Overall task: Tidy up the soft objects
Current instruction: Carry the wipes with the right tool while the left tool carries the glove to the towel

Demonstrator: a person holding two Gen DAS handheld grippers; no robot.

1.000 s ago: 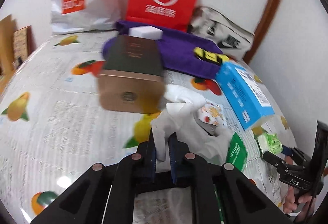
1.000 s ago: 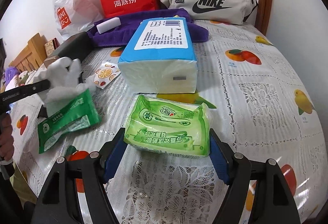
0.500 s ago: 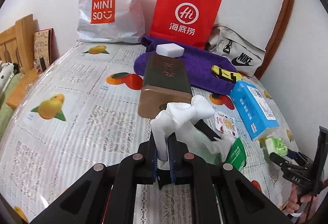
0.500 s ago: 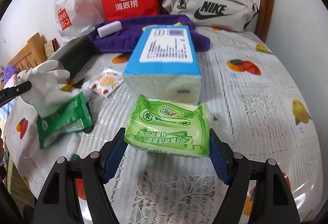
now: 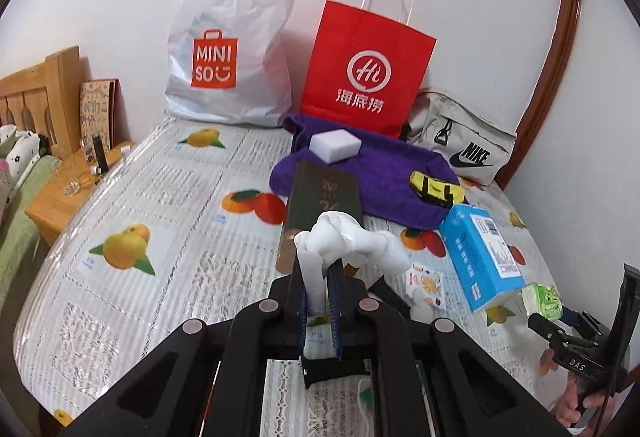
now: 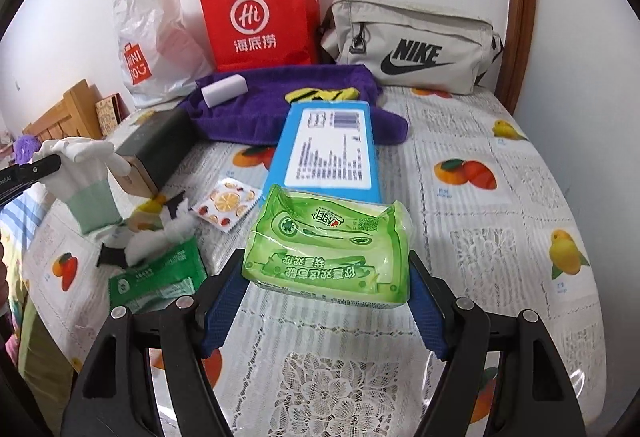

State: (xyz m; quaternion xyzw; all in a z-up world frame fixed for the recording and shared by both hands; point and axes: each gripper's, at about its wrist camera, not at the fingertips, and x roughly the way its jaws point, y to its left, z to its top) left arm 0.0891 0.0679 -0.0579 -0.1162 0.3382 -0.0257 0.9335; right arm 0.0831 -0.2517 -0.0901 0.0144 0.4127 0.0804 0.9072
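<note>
While you look along the left tool [image 5: 319, 301], you see its jaws clamped tight on the cuff of a white glove [image 5: 344, 237], which hangs limp above the desk [image 5: 168, 221]; it is light, floppy cloth, so the cuff hold suits it, though the fingers will swing. From the right view, the right tool [image 6: 326, 279] pinches a green tissue pack [image 6: 328, 245] across its short ends, clear of the desk; the film looks slick and the filling squashy, so you should keep the pads on the ends, not the middle.
</note>
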